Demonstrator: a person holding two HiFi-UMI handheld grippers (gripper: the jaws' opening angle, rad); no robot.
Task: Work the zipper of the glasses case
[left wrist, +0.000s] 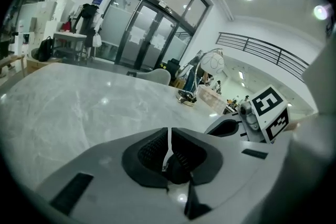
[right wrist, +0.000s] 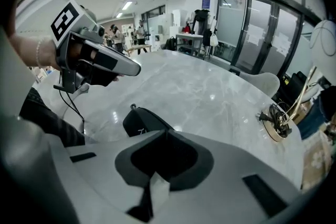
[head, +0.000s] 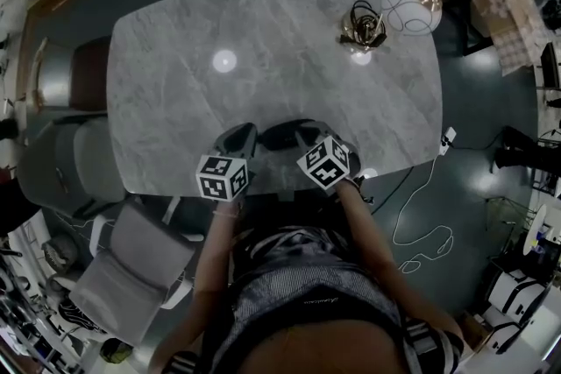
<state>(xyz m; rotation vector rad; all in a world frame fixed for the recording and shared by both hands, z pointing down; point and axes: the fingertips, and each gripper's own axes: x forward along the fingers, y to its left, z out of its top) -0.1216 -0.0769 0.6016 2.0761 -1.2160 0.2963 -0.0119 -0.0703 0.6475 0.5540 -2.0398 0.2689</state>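
1. The left gripper (left wrist: 168, 136) is closed. Its two dark ribbed pads meet along a thin pale slit, and I can make out nothing clamped between them.
2. The right gripper (right wrist: 167, 135) is closed too, its jaws together with nothing visibly held.
3. The glasses case (right wrist: 142, 122), dark and rounded, lies on the tabletop (head: 263, 39) just beyond the right gripper's tips and a little to their left, partly hidden behind that jaw. A small tab (right wrist: 133, 107) sticks up at the end of the case farthest from the gripper. Whether the jaw touches the case cannot be told.
4. In the head view the case sits between the two grippers' tips, near the edge of the tabletop closest to the person. The left gripper is just to its left and the right gripper just to its right.
5. From the right gripper, the left gripper hangs up and to the left, above the tabletop and apart from the case.
6. Well ahead of the right gripper and off to its right, at the far corner, stand a wire-globe lamp (head: 409, 4) and a coiled cable (head: 362, 26).
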